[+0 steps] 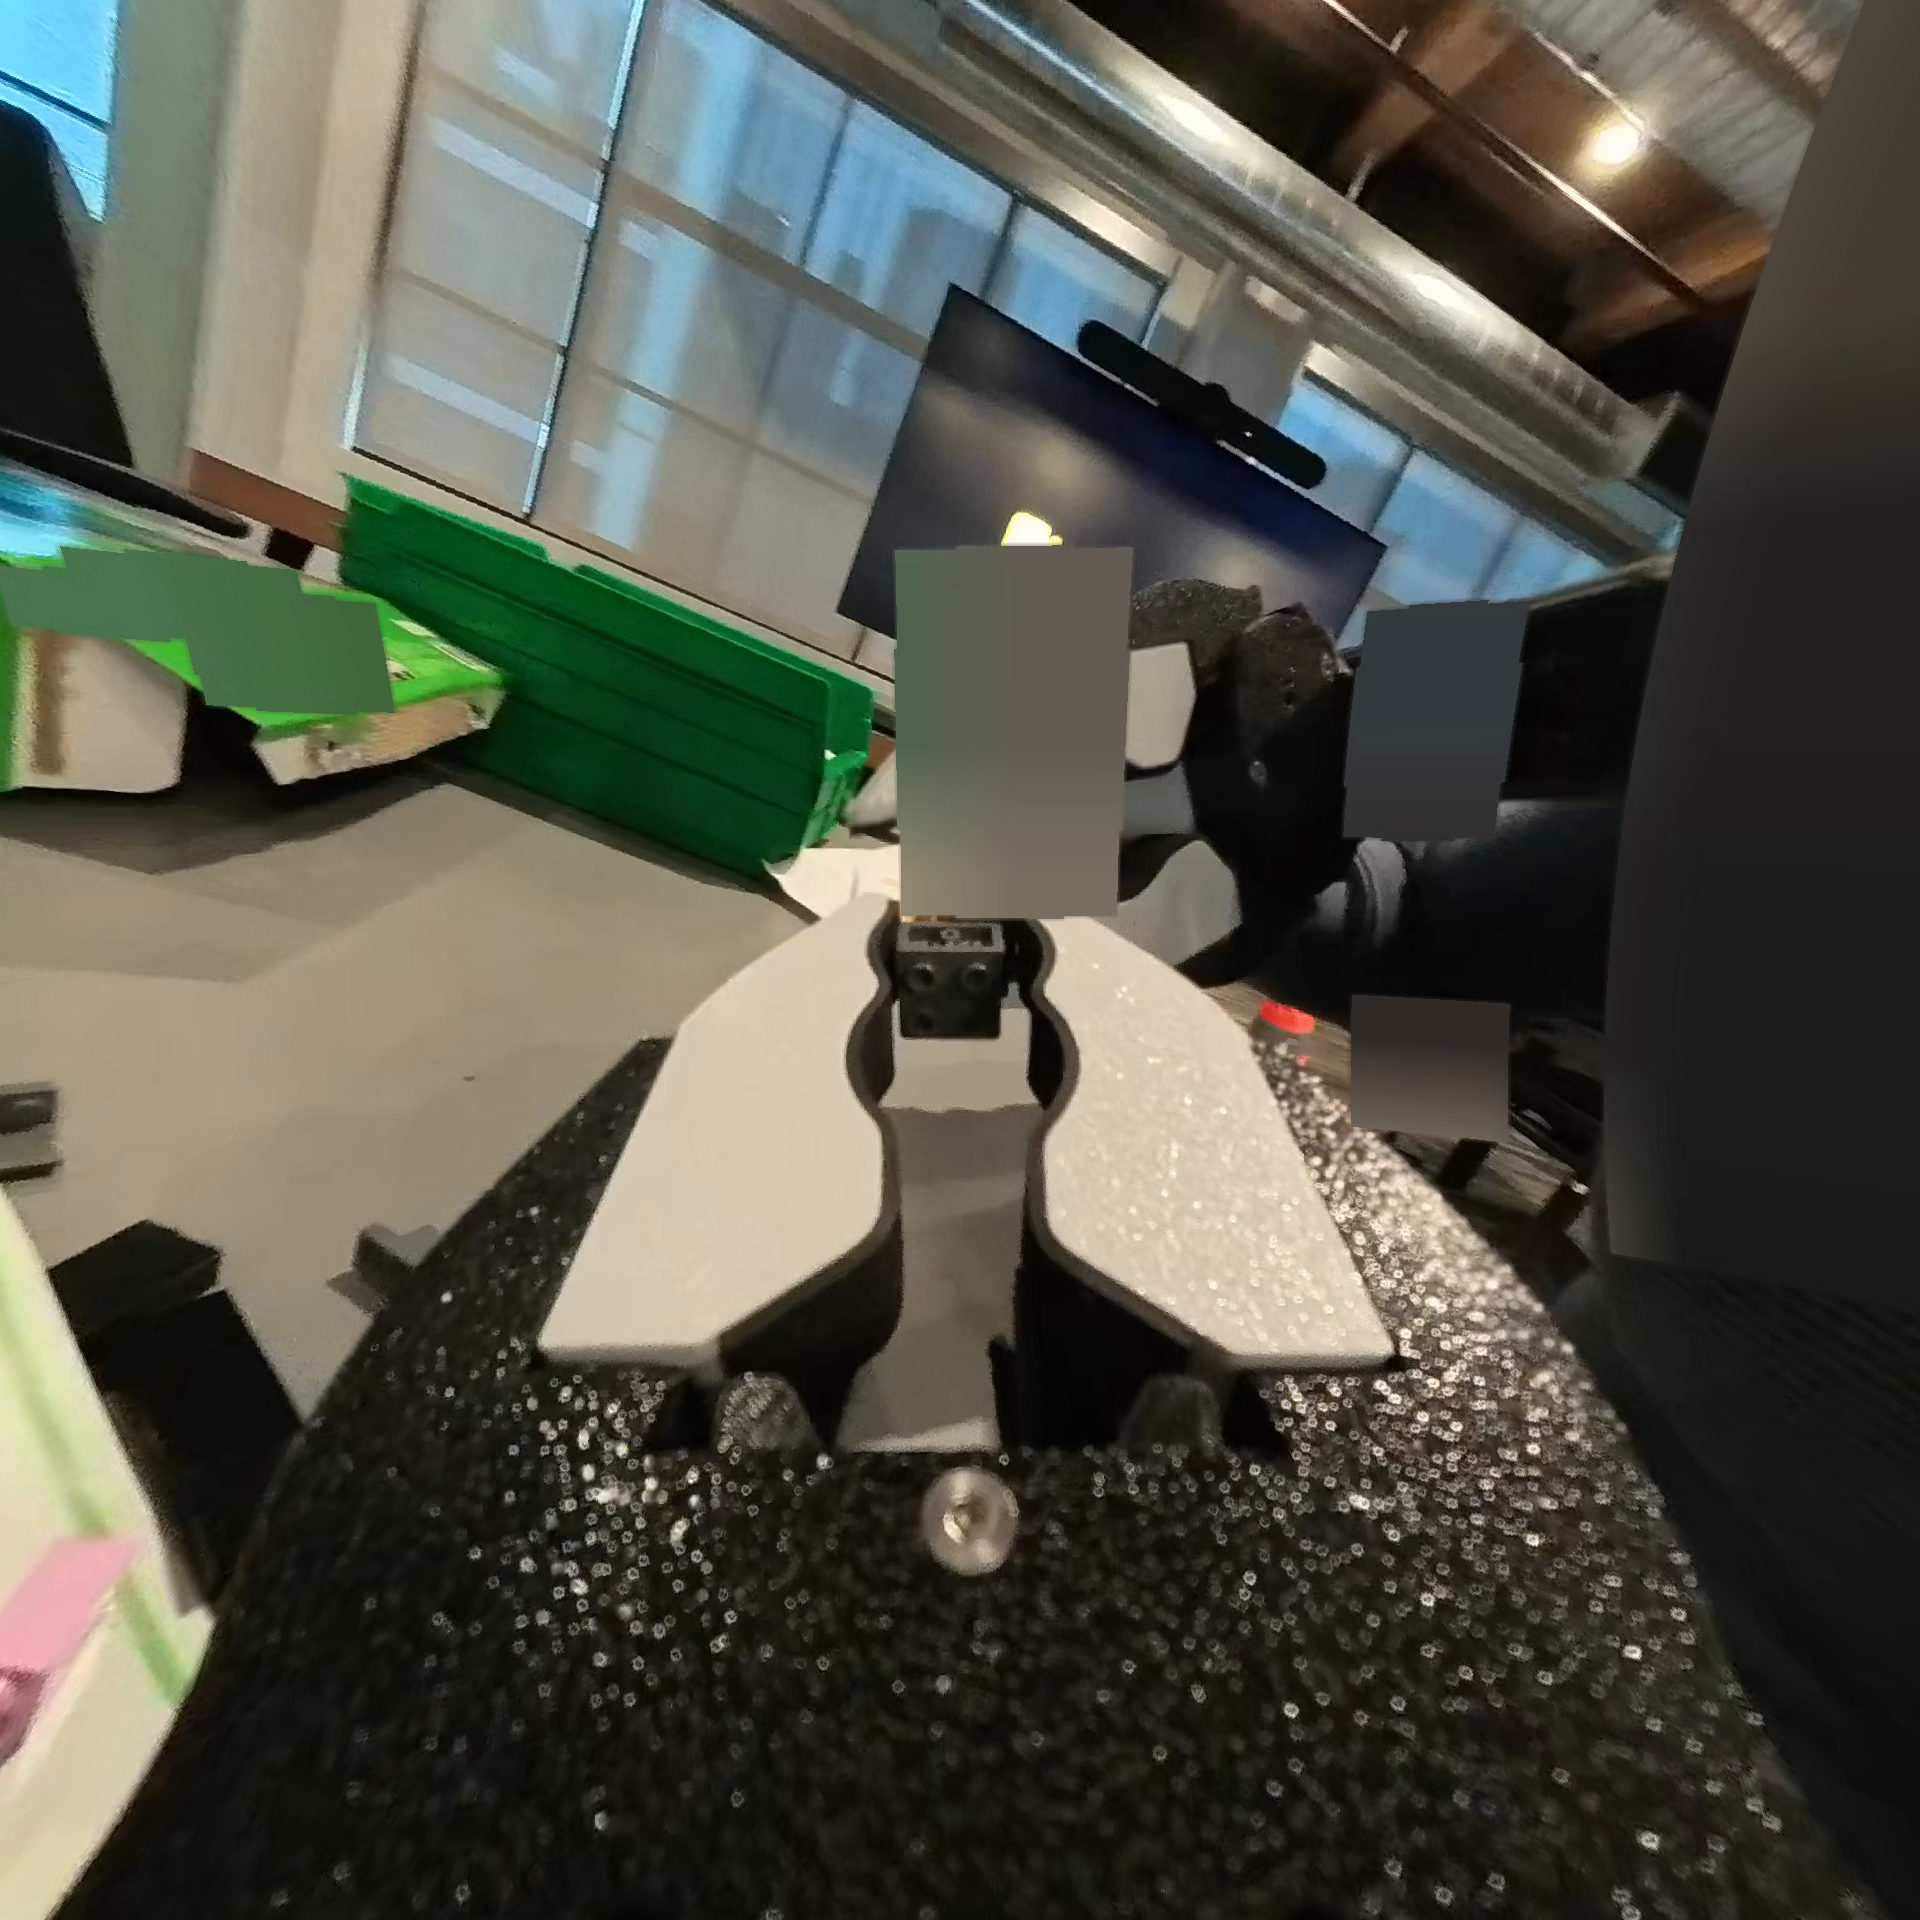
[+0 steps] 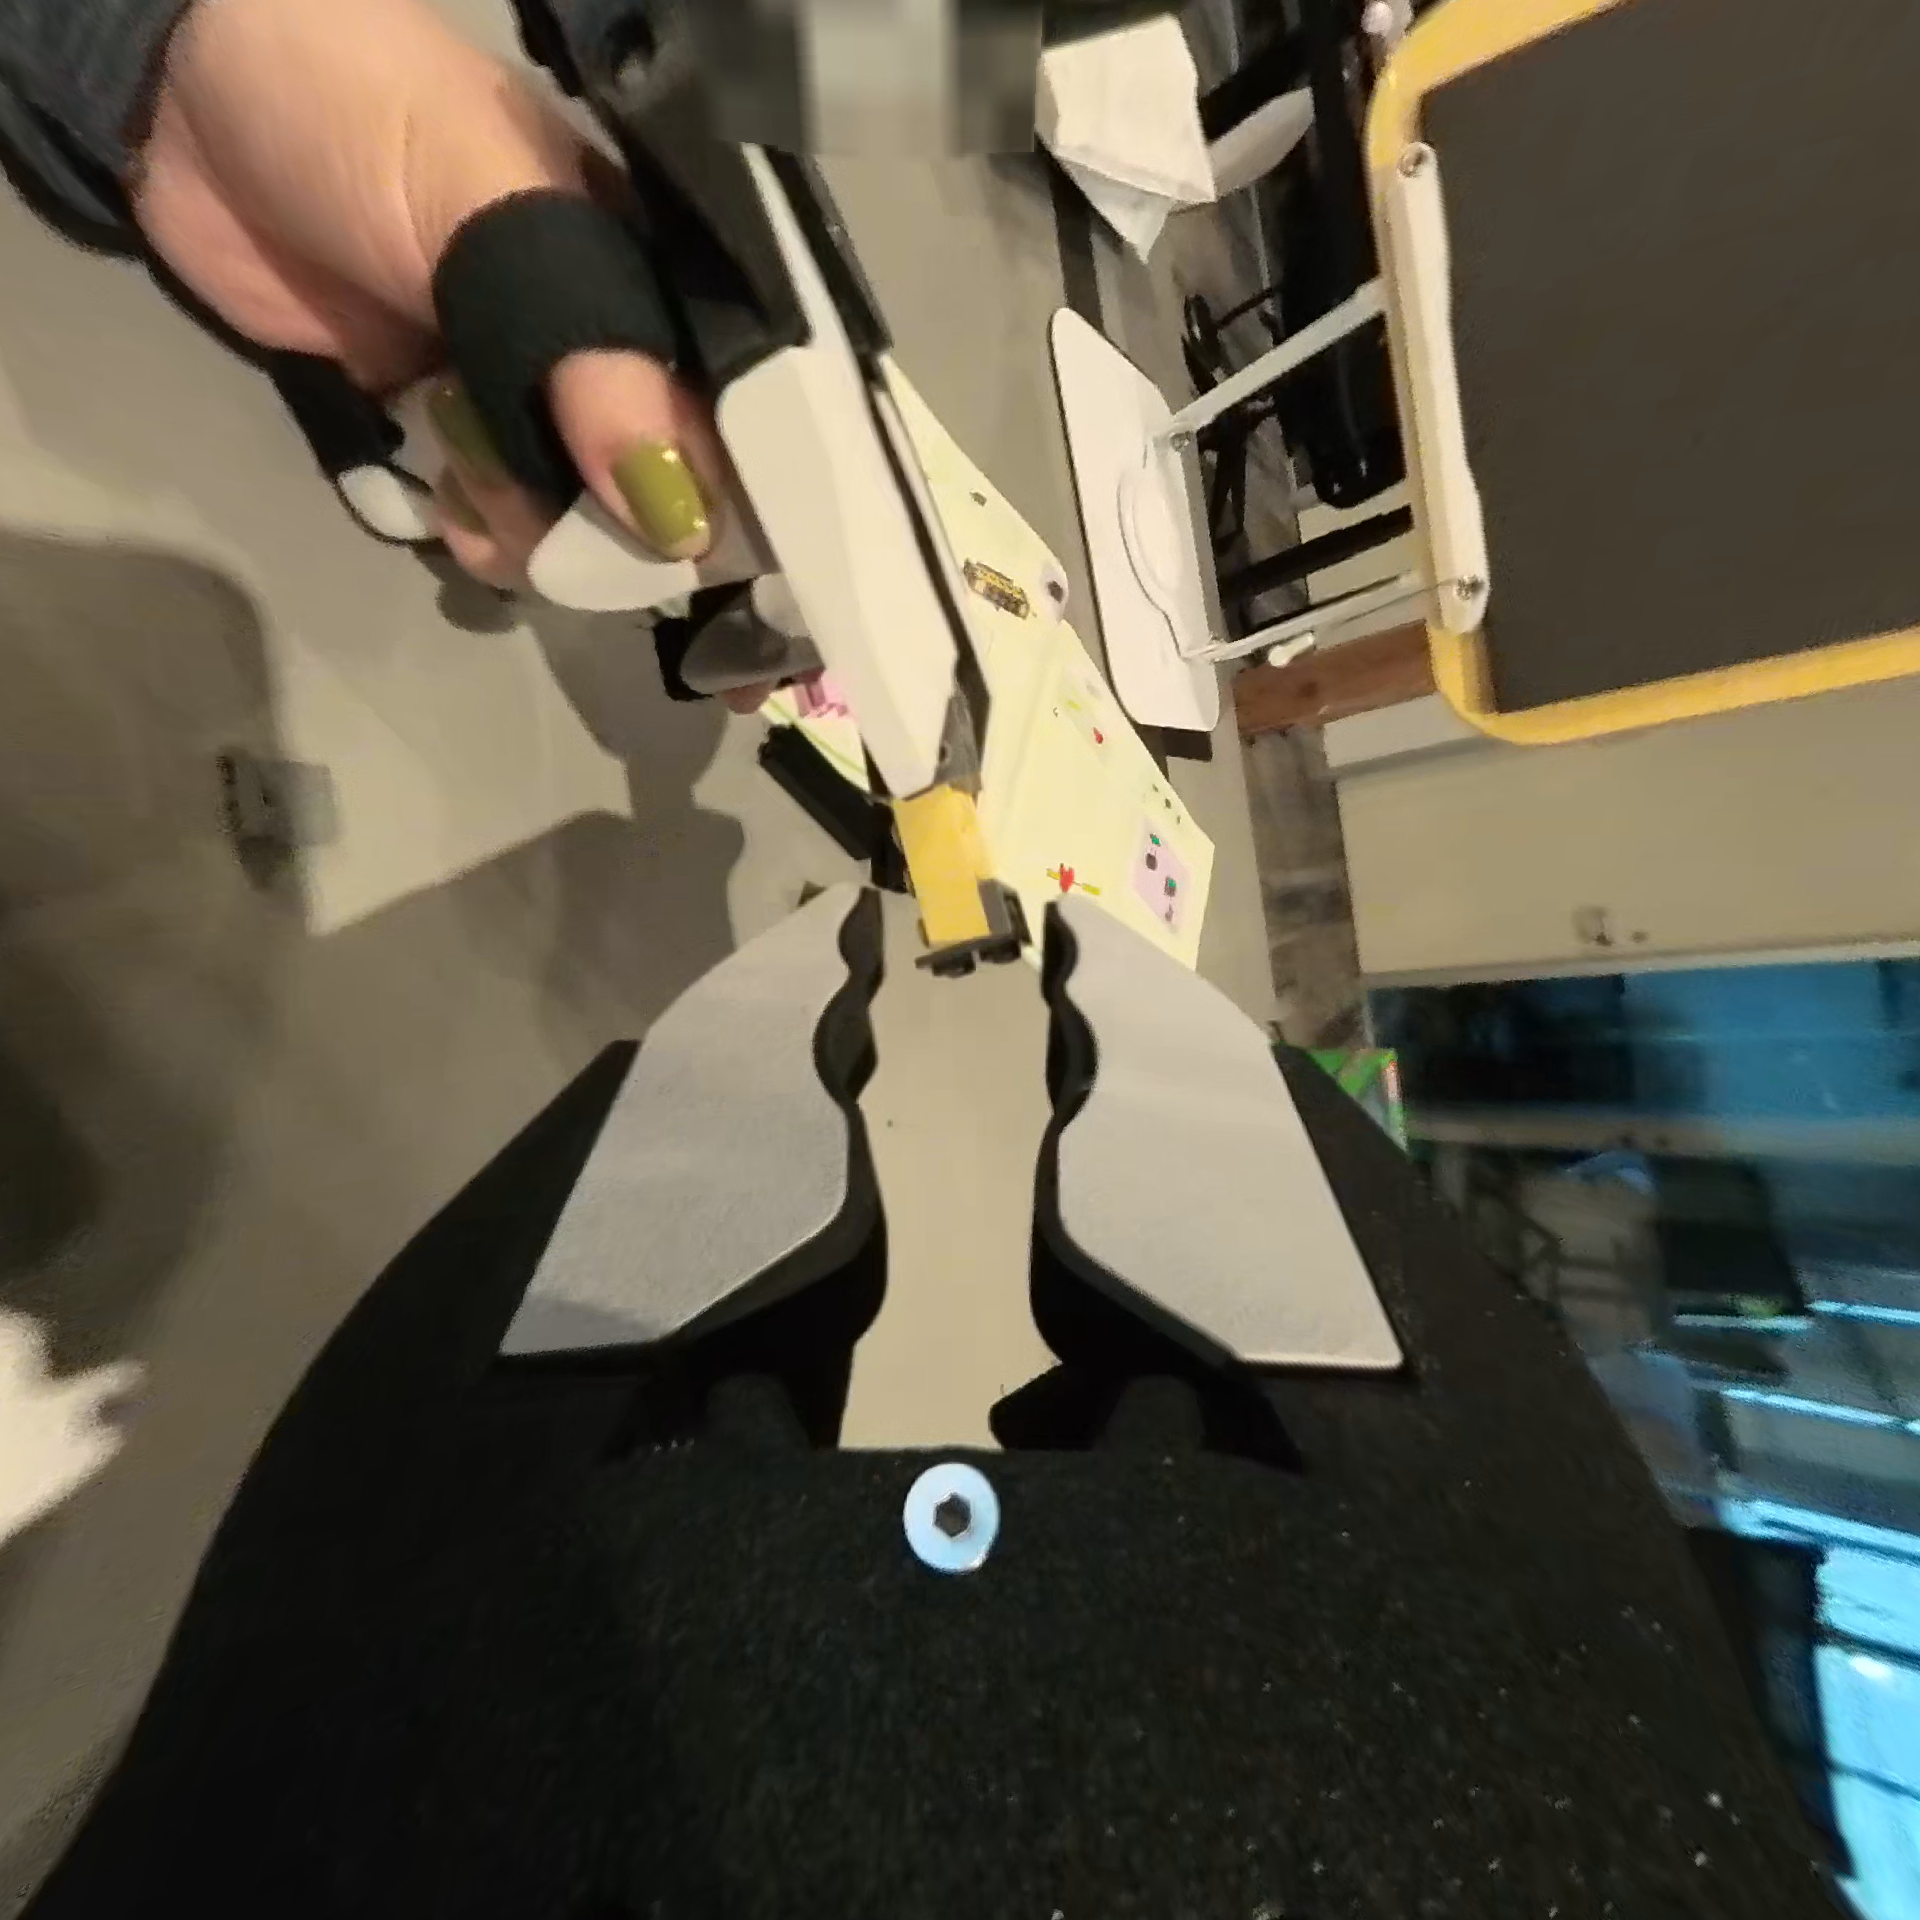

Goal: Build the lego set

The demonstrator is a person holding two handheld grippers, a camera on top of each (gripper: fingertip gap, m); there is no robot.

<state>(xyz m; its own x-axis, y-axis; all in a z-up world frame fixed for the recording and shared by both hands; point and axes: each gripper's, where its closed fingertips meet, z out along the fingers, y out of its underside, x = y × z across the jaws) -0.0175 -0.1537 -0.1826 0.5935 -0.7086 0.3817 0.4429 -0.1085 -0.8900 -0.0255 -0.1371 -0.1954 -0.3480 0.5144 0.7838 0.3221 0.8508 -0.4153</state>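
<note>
My left gripper (image 1: 961,935) is shut on a small Lego assembly, and a black brick (image 1: 949,982) with two side holes shows between its tips. In the right wrist view the left gripper (image 2: 935,774) comes in from the upper left. It holds a yellow piece (image 2: 940,862) with black bricks (image 2: 977,940) at its lower end. My right gripper (image 2: 956,920) is open, with its tips on either side of that black end. A narrow gap shows on the left side. The right gripper's body (image 1: 1247,707) faces me in the left wrist view, partly behind a blurred patch.
A pale yellow instruction sheet (image 2: 1101,790) lies on the grey table (image 2: 156,468). A green Lego box (image 1: 312,707) and a stack of green plates (image 1: 644,686) stand at the left. A yellow-rimmed chair (image 2: 1455,665) and a white stand base (image 2: 1132,520) are beyond the table edge. Less than 4 cm separates the two grippers' tips.
</note>
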